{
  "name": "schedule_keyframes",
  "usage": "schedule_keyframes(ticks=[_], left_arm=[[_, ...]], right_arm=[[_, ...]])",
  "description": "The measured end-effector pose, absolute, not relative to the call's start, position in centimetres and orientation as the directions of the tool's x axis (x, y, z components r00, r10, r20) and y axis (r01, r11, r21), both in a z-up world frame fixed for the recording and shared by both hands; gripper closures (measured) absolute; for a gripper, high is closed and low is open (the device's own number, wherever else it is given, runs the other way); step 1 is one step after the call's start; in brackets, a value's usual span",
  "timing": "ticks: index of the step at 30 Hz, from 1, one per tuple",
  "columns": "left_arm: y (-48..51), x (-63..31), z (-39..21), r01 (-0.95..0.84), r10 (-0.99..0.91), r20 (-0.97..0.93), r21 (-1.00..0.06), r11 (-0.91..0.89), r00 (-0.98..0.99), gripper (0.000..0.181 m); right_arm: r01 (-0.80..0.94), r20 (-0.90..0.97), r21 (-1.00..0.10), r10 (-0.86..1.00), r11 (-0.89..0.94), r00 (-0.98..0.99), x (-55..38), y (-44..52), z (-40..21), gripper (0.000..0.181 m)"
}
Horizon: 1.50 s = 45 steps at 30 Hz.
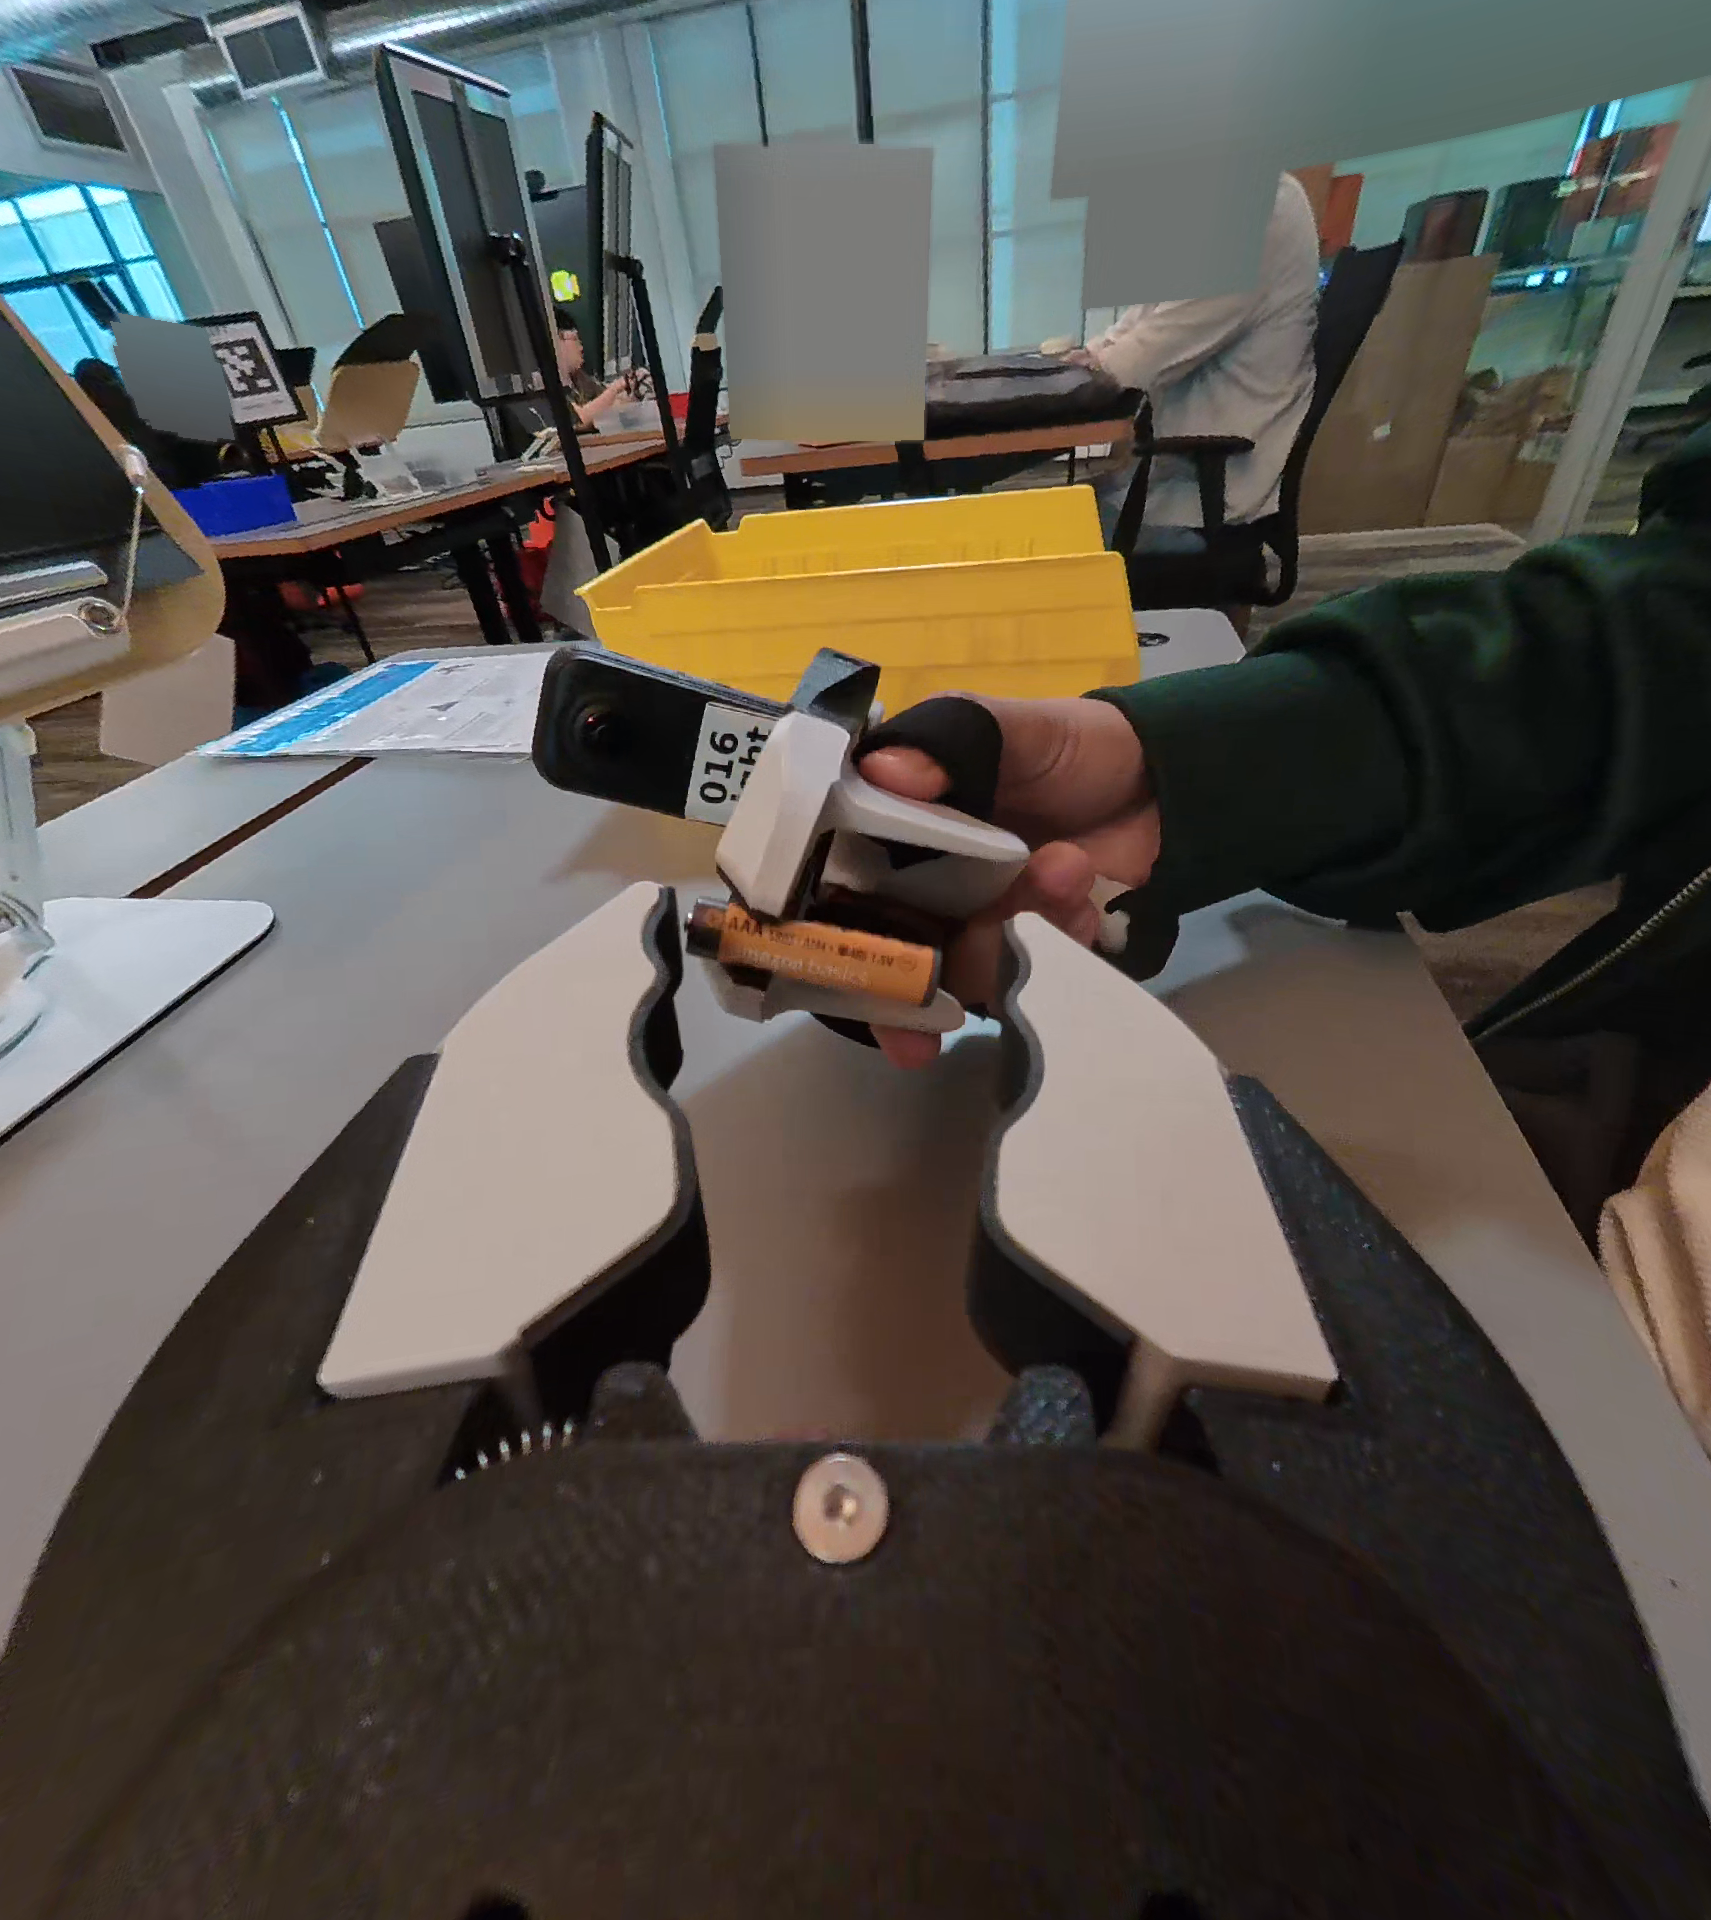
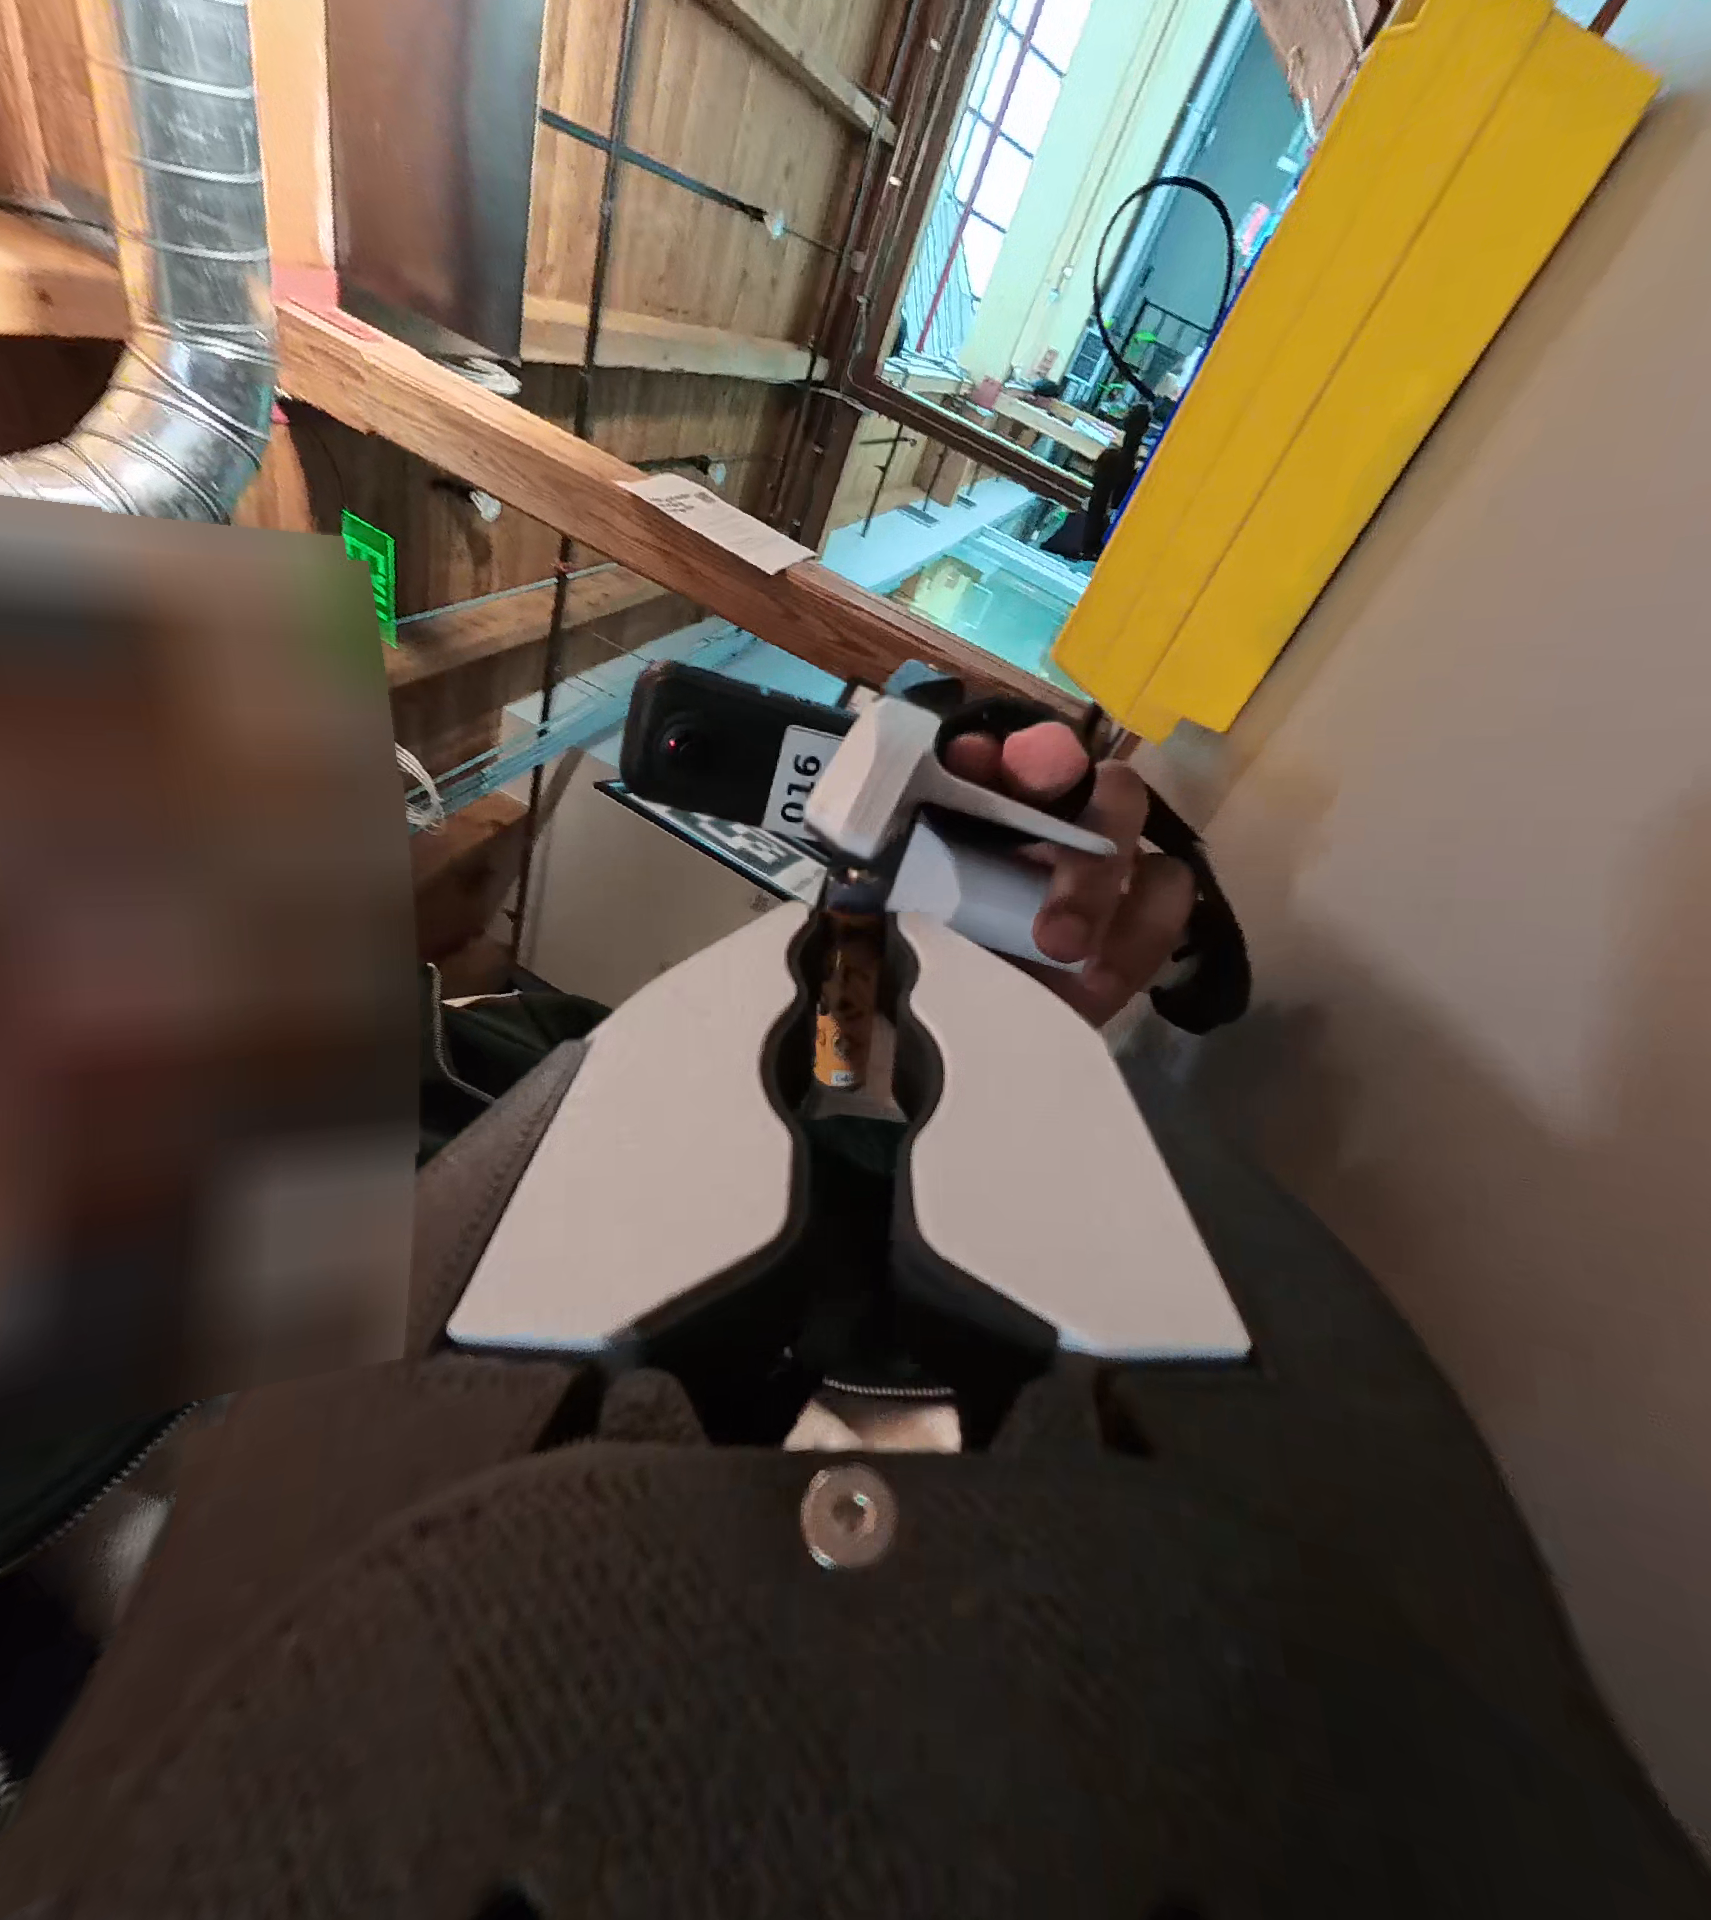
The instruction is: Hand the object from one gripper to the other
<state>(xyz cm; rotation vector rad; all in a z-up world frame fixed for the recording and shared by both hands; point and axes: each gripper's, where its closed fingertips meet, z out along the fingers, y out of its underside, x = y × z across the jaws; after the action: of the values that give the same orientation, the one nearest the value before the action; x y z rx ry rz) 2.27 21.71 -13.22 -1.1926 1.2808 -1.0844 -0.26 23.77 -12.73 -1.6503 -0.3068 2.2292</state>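
An orange AAA battery (image 1: 815, 951) lies crosswise in the right gripper (image 1: 791, 940), which a gloved hand in a dark green sleeve holds just ahead of me in the left wrist view. My left gripper (image 1: 835, 956) is open wide, and its two fingertips stand either side of the battery without touching it. In the right wrist view, the right gripper (image 2: 851, 940) is shut on the battery (image 2: 843, 1023), which points along the fingers. The left gripper (image 2: 866, 862) shows beyond it, held by a hand, close to the battery's far end.
A yellow plastic bin (image 1: 861, 603) stands on the grey table (image 1: 394, 935) behind the grippers. A monitor on a white stand (image 1: 51, 966) is at the left, and a printed sheet (image 1: 394, 707) lies at the far edge. People sit at desks farther back.
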Motion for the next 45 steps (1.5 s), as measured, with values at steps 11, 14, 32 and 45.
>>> schedule_keyframes(ticks=[11,14,32,45], left_arm=[[22.5,2.2,-13.8,-0.138,-0.982,-0.165,-0.979,0.152,0.089,0.134],[23.8,1.8,-14.8,-0.236,-0.957,-0.235,-0.953,0.192,0.169,0.134],[26.0,1.4,-18.3,-0.558,-0.840,-0.474,-0.785,0.268,0.264,0.133],[27.1,0.7,-16.5,-0.397,-0.875,-0.297,-0.908,0.134,0.383,0.112]], right_arm=[[-0.189,-0.879,-0.349,0.390,-0.918,-0.273,-0.1,24.3,-12.7,0.156],[-0.308,-0.893,-0.383,0.435,-0.871,-0.119,1.1,26.7,-13.7,0.133],[0.001,-0.561,-0.777,0.693,-0.630,0.453,-0.7,26.4,-17.7,0.160],[-0.041,-0.436,-0.870,0.729,-0.491,0.528,2.7,27.2,-11.9,0.170]])
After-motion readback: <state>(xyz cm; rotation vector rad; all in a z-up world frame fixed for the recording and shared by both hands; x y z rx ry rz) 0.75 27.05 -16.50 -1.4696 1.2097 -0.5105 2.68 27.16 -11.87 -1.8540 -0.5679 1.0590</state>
